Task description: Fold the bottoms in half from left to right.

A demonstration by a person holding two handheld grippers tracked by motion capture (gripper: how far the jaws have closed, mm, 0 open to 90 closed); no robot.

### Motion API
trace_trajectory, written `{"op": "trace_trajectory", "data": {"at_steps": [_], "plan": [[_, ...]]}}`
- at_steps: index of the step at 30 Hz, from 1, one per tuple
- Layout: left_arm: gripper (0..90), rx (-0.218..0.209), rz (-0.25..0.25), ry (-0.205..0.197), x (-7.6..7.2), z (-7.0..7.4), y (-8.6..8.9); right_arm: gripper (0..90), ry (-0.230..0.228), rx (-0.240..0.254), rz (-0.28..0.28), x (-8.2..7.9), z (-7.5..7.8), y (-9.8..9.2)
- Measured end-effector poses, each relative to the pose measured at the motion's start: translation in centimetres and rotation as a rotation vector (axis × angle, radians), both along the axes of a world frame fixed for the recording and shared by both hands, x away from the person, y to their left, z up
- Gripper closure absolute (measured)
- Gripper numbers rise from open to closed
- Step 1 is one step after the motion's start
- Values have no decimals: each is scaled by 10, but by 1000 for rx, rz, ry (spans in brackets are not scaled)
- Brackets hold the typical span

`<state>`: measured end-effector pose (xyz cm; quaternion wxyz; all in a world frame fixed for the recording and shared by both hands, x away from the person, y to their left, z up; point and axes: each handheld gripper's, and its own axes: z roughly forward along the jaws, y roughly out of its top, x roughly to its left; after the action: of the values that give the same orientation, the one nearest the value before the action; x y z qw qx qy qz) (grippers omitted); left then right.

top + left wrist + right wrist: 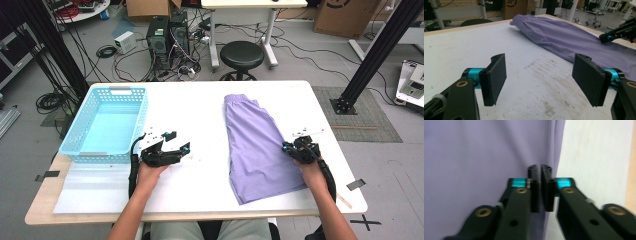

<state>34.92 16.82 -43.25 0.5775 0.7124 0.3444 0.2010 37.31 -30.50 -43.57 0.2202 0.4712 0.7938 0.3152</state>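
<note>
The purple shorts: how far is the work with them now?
Already done: the purple shorts lie spread flat on the white table. In hand: the right tongs are nearly shut at the shorts' right edge, though whether cloth is pinched cannot be told. The left tongs wait open over bare table. Left: no fold shows yet, and the blue basket holds nothing.

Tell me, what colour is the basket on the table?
Light blue; the basket shows best in the high view.
</note>
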Motion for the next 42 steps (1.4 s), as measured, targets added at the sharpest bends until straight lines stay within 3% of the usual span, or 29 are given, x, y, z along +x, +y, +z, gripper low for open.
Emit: {"op": "trace_trajectory", "data": {"at_steps": [2,6,10,13,20,25,28,32,34,36,38,41,42], "plan": [[277,-5,3,-3,1,1,-1,722,-31,67,20,12,11,0],[277,-5,7,2,2,1,-1,620,-68,139,45,40,27,9],[277,-4,7,1,1,1,-2,526,-78,159,71,71,34,22],[277,-6,13,4,2,1,-1,512,-67,175,73,92,33,28],[259,-12,41,12,3,0,1,553,-51,142,85,139,31,51],[259,-6,47,17,2,1,1,528,-47,62,94,159,32,74],[259,-2,43,20,2,1,-1,527,-56,78,76,167,28,78],[259,6,35,23,2,1,-3,588,-73,115,32,173,24,79],[259,8,33,28,2,0,-3,650,-56,125,19,176,21,76],[259,10,32,31,2,0,-3,657,-31,134,4,179,16,73],[259,13,33,30,2,0,-3,713,-4,151,12,181,12,72],[259,10,36,35,3,-1,-3,900,23,139,33,180,10,73],[259,13,35,36,3,-1,-3,900,20,140,32,180,11,74]]}}
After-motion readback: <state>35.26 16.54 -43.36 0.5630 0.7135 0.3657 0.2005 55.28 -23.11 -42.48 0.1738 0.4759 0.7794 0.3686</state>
